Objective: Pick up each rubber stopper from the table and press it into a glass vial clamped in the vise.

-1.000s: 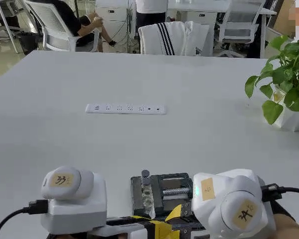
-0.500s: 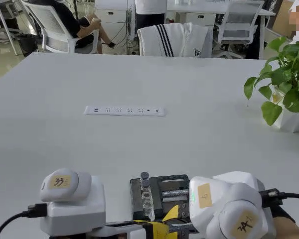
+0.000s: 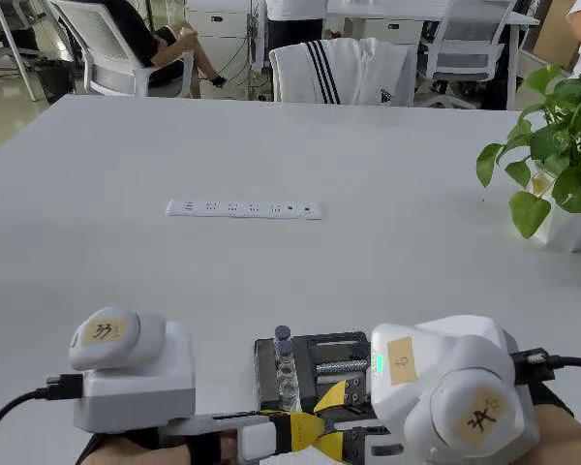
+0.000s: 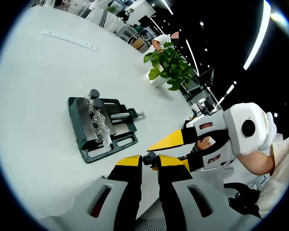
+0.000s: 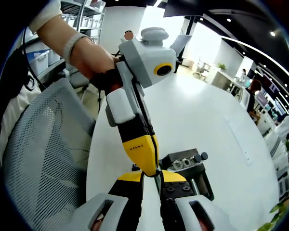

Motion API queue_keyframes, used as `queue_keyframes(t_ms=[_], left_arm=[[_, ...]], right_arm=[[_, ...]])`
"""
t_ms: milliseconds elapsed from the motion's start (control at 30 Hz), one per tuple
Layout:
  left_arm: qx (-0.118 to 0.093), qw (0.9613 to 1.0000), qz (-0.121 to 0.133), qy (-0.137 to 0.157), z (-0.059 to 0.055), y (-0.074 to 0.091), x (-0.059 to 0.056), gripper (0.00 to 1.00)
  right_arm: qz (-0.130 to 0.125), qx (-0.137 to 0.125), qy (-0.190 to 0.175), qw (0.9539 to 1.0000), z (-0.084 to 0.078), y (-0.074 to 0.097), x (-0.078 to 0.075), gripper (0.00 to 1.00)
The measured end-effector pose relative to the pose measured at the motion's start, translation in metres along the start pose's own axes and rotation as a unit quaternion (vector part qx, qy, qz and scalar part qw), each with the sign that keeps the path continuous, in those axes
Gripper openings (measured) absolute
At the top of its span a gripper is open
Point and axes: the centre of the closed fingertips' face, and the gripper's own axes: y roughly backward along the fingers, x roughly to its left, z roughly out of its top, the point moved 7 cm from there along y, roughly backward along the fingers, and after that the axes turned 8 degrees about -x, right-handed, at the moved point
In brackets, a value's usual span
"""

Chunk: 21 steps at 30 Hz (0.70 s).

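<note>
A dark rubber stopper (image 4: 149,158) sits pinched between the yellow tips of my left gripper (image 4: 150,161), which is shut on it. In the head view that left gripper (image 3: 308,431) points right, just in front of the black vise (image 3: 341,349). My right gripper (image 3: 322,426) is open and faces it, with one yellow finger (image 4: 171,140) above the left tip and one below. From the right gripper (image 5: 152,177), the left gripper (image 5: 156,169) reaches down between its jaws. The vise (image 4: 84,139) clamps a row of glass vials (image 4: 98,118); the two far vials wear dark stoppers (image 4: 93,94).
A white power strip (image 3: 244,208) lies mid-table. A potted plant (image 3: 557,165) stands at the right edge. Chairs (image 3: 339,73) and a seated person are beyond the far edge. A grey mesh chair (image 5: 43,159) is beside the table's near edge.
The head camera has shifted a little. The right gripper's lower yellow finger now shows below the left gripper's tip, and the two grippers sit slightly closer together.
</note>
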Motion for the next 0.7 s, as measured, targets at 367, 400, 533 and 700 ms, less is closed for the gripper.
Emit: queue_keyframes(t_ms=[367,400,533,700], left_arm=[[-0.021,0.9968,-0.057,0.052,0.004,0.010,0.007,0.09],[-0.023,0.9954,-0.067,0.065,0.004,0.010,0.006,0.09],[-0.021,0.9927,-0.086,0.082,0.004,0.014,0.008,0.09],[-0.023,0.9887,-0.104,0.106,0.006,0.017,0.009,0.09]], right_arm=[[0.002,-0.029,-0.027,0.9992,0.008,0.012,-0.004,0.16],[0.004,-0.033,-0.030,0.9990,0.009,0.013,-0.005,0.16],[0.011,-0.052,-0.036,0.9980,0.015,0.018,-0.004,0.15],[0.023,-0.065,-0.034,0.9971,0.021,0.021,0.001,0.14]])
